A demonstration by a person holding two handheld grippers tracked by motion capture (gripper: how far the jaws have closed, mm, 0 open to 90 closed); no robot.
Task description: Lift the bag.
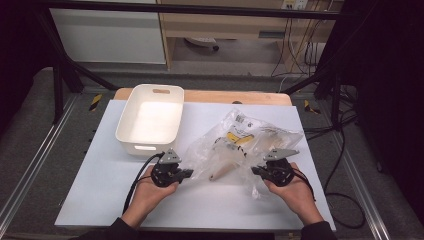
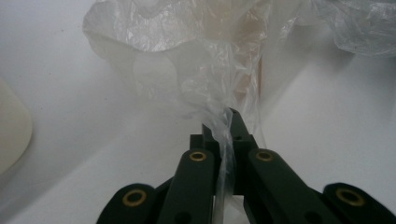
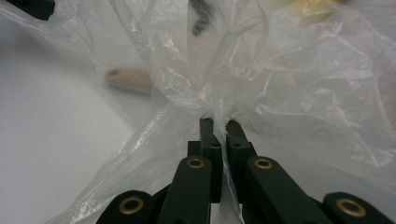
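We see a white rectangular bin (image 1: 150,120) with rounded corners and handle slots standing on the left rear part of a white table top (image 1: 100,185); a strip of wooden board (image 1: 235,96) shows along the table's far edge. Black metal frame bars (image 1: 65,65) flank the table over grey floor. Behind stand a white cabinet (image 1: 107,35) and a wooden shelf unit (image 1: 225,25), with dark cables (image 1: 295,50) hanging at right
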